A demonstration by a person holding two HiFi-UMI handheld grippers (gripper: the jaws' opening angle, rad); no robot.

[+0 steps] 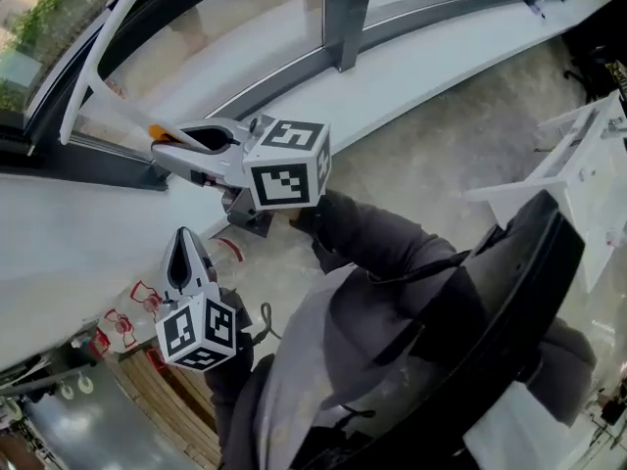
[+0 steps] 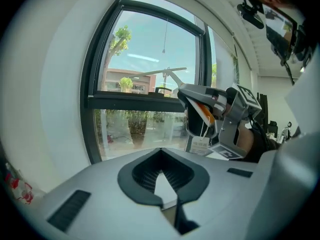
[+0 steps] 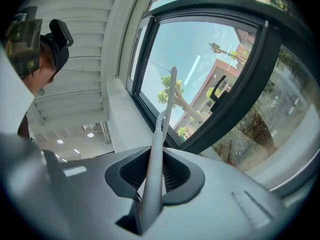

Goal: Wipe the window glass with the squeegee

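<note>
Squeegee (image 1: 116, 101) raised to window glass (image 1: 225, 37), wiping apparently barely begun
My right gripper (image 1: 186, 137) clamps the handle, blade at the pane in the upper left; I cannot tell if it touches. My left gripper (image 1: 183, 253), lower left, is closed on nothing. No wiped strip shows, so most glass seems left

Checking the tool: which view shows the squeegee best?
Head view: whole squeegee, blade and handle. Right gripper view shows only its handle between the fingers; left gripper view, a small distant shape.
</note>
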